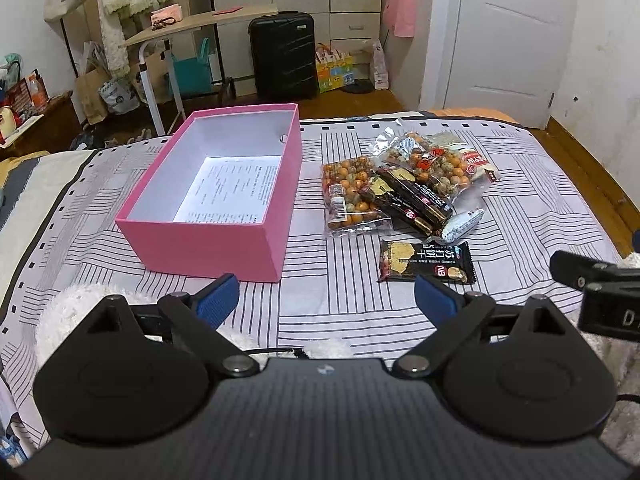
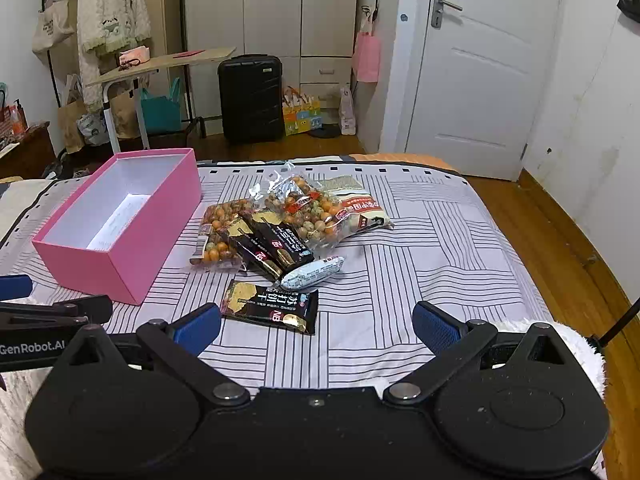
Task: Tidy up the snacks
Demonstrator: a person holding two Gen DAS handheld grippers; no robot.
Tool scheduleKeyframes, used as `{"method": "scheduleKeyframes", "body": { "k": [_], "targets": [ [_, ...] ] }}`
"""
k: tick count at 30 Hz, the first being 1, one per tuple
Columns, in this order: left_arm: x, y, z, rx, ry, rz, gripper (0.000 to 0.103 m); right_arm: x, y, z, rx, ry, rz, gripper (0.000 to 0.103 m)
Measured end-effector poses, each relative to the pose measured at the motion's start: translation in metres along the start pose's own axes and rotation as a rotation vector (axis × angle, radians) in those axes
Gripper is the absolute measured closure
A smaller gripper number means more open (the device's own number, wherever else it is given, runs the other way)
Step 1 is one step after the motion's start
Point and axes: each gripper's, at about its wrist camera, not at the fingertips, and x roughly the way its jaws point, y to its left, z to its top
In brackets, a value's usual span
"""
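Snack packets [image 2: 280, 236] piled on striped bedsheet [image 2: 420, 264], ahead of both grippers. Black cracker packet [image 2: 270, 307] laid apart, just ahead of right gripper [image 2: 316, 326]. Pink box [image 1: 224, 196] seen ahead-left of left gripper [image 1: 326, 298]. Both spread wide, nothing held.

My left tool [image 1: 326, 294] is matte black with a ribbed body, round silver pivot screws and blue textured pads [image 1: 218, 298]. My right tool [image 2: 316, 326] matches it, dust-speckled. White "GenRobot.AI" lettering marks the left tool's side; fluffy white sleeves [image 2: 580, 344] show behind.
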Motion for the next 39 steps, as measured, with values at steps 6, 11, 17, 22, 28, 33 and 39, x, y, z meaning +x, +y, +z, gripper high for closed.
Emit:
{"method": "scheduleKeyframes", "body": {
  "k": [6,11,17,22,28,33,39],
  "targets": [
    [0.0,0.0007,-0.0014,0.0,0.006,-0.004,0.008,-0.0001,0.0008,0.0001,-0.008,-0.013,-0.004,0.0],
    [0.0021,0.0026,-0.0015,-0.008,0.01,0.003,0.008,0.0001,0.0024,-0.0012,-0.022,-0.022,0.001,0.0],
    [0.0022,0.0032,-0.0013,-0.017,0.011,0.003,0.008,-0.0005,0.0042,-0.0015,-0.023,-0.026,0.002,0.0],
    [0.003,0.0024,-0.0022,-0.014,0.019,-0.009,0.007,-0.0012,0.0054,-0.0021,-0.026,-0.035,0.006,0.0],
    [0.0032,0.0014,-0.0026,-0.015,0.02,-0.01,0.007,-0.0017,0.0075,-0.0034,-0.039,-0.041,0.003,0.0],
    [0.003,0.0012,-0.0025,-0.016,0.021,-0.009,0.008,-0.0005,0.0071,-0.0023,-0.04,-0.042,0.009,0.0],
    [0.004,0.0028,-0.0025,-0.017,0.026,-0.01,0.007,0.0038,0.0064,-0.0014,-0.04,-0.041,0.028,0.0]
  ]
}}
